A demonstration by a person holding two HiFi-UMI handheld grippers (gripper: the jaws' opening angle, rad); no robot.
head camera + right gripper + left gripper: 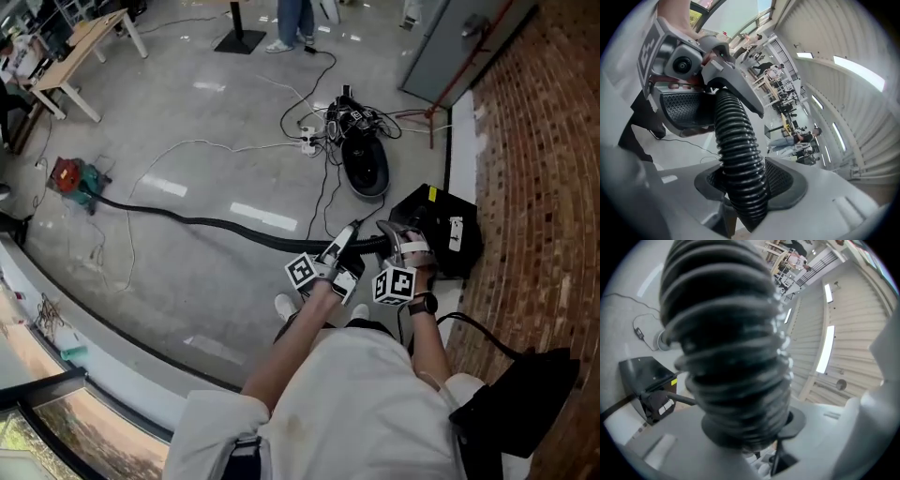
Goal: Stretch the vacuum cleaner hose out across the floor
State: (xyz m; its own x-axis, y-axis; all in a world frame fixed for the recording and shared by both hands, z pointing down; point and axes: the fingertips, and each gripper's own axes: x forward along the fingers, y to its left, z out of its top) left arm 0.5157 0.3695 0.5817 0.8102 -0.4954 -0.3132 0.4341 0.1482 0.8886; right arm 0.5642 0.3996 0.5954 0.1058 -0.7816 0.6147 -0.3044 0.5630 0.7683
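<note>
Here left claw (345,236) and right claw (395,234) pinch the hose (216,223), black case (448,225) beside.

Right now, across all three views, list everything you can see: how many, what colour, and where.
hose: one, black, ribbed, across the floor from the vacuum cleaner to both grippers
vacuum cleaner: one, red and green, floor at left
power strip: one, white, mid floor among tangled cables
oval object: one, black, beside the power strip
box: one, black with a yellow label, by the brick wall
table: one, light wood, top left
brick wall: one, red-brown, right
bystander: one, blue trousers, top edge
left gripper: one, white, jaws shut on the hose
right gripper: one, white, jaws shut on the hose
</note>
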